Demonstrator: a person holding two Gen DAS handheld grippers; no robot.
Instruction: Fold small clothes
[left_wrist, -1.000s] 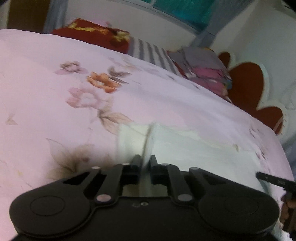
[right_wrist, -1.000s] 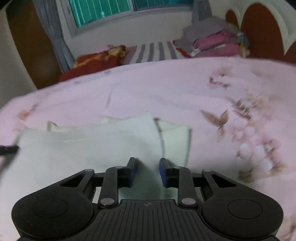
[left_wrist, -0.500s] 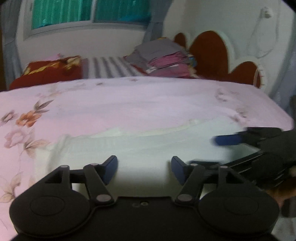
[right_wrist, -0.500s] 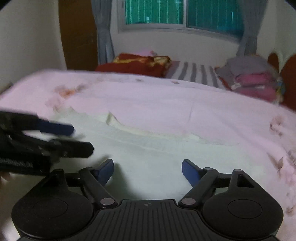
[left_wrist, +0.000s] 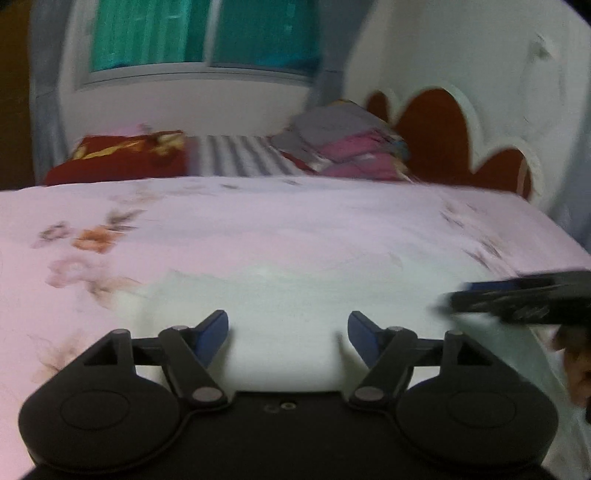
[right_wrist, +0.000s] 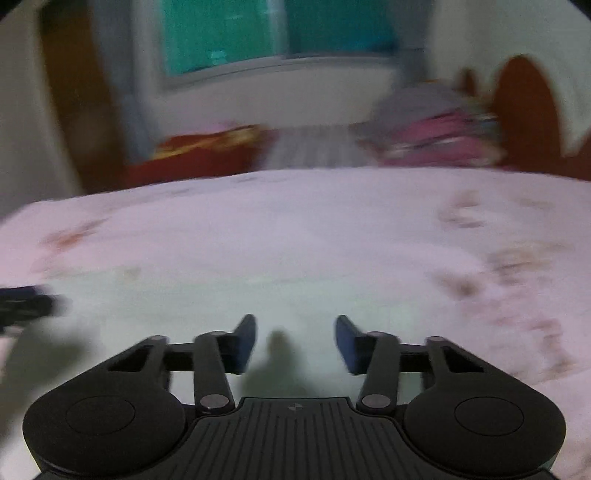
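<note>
A small white garment (left_wrist: 288, 306) lies flat on the pink floral bedsheet (left_wrist: 258, 221). It also shows in the right wrist view (right_wrist: 221, 295). My left gripper (left_wrist: 288, 332) is open and empty, hovering over the garment's near part. My right gripper (right_wrist: 295, 339) is open and empty over the same garment. The right gripper shows blurred at the right edge of the left wrist view (left_wrist: 517, 299). The left gripper shows blurred at the left edge of the right wrist view (right_wrist: 26, 306). Both views are motion-blurred.
At the far side of the bed lie a red pillow (left_wrist: 122, 158), a striped cloth (left_wrist: 236, 155) and a pile of folded clothes (left_wrist: 351, 147). A red and white headboard (left_wrist: 443, 133) stands at the right. A window is behind.
A second ago my left gripper was shut on a fold of the garment; it let go and opened. My right gripper opened wider. Both grippers swung and now face the window.
</note>
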